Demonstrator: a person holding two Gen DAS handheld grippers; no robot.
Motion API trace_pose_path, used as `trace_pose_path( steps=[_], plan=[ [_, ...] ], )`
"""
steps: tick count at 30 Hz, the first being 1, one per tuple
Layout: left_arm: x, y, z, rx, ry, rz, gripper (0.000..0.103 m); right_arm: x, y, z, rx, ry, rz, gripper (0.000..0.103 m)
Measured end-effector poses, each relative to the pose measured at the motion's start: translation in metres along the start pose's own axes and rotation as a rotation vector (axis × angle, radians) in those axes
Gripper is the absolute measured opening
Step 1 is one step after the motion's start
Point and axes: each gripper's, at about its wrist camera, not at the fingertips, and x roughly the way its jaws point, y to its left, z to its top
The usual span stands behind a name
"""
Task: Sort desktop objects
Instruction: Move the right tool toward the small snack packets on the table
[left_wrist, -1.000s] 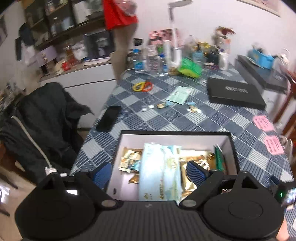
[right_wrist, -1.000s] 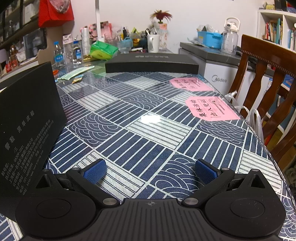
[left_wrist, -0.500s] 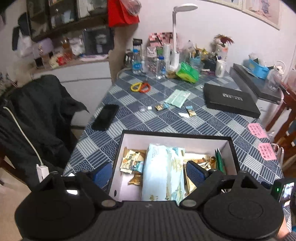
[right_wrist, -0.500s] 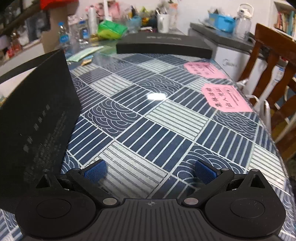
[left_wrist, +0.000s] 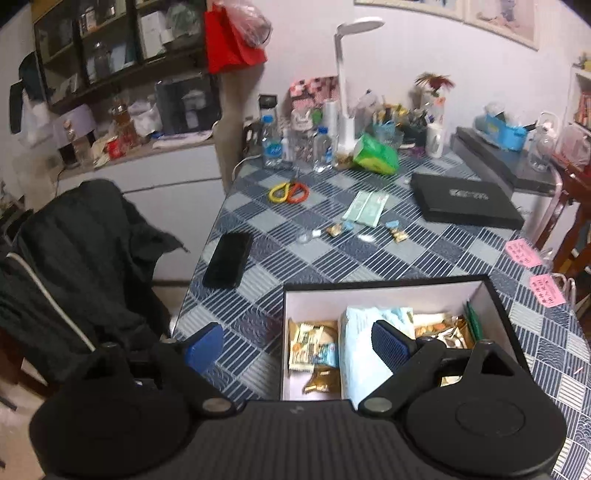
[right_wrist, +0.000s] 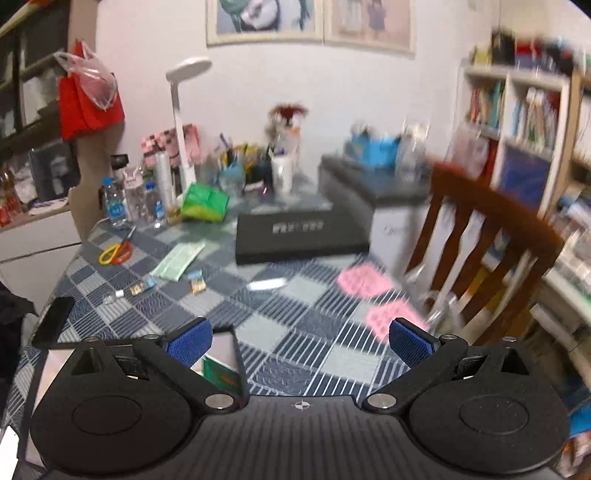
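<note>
An open black box (left_wrist: 388, 283) with a white inside holds a pale blue packet (left_wrist: 364, 325) and several snack wrappers. My left gripper (left_wrist: 297, 341) hovers open above the box's near left corner, holding nothing. Farther out on the checked tablecloth lie small candies (left_wrist: 336, 229), a green packet (left_wrist: 365, 207), scissors (left_wrist: 289, 192) with yellow and orange handles, and a black phone (left_wrist: 228, 259). My right gripper (right_wrist: 299, 338) is open and empty, raised above the table, with the box's right wall (right_wrist: 236, 354) under its left finger. The same candies (right_wrist: 197, 285) and green packet (right_wrist: 177, 260) show there.
A flat black case (left_wrist: 463, 201) lies at the far right, also seen as the black case (right_wrist: 301, 238). Pink notes (right_wrist: 364, 282) sit near the right edge. Bottles, a lamp (left_wrist: 345, 81) and cups crowd the far end. A wooden chair (right_wrist: 487, 251) stands right; a dark jacket (left_wrist: 74, 266) hangs left.
My right gripper has lifted from low beside the box to high above the table, and its view is blurred. My left gripper has shifted left and up; the box now sits to its right.
</note>
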Motion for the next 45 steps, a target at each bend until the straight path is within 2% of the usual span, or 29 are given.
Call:
trace_pose_path(
  steps=[3, 6, 15, 22, 34, 45],
  plan=[
    [-0.002, 0.005, 0.005, 0.011, -0.024, -0.030, 0.103, -0.026, 0.030, 0.012, -0.047, -0.033, 0.004, 0.103],
    [-0.002, 0.012, 0.008, 0.013, -0.041, -0.061, 0.103, -0.040, 0.051, 0.019, -0.057, -0.017, 0.014, 0.103],
    [0.003, 0.031, 0.011, 0.015, -0.046, -0.101, 0.103, -0.047, 0.091, 0.026, -0.045, 0.044, 0.021, 0.103],
    [0.012, 0.037, 0.014, -0.001, -0.029, -0.100, 0.103, -0.038, 0.103, 0.033, -0.065, 0.063, 0.032, 0.103],
    [0.030, 0.033, 0.025, -0.057, 0.000, -0.044, 0.103, -0.001, 0.123, 0.052, -0.163, 0.098, 0.101, 0.103],
    [0.050, 0.037, 0.035, -0.083, 0.035, -0.027, 0.103, 0.029, 0.141, 0.065, -0.229, 0.112, 0.132, 0.103]
  ],
)
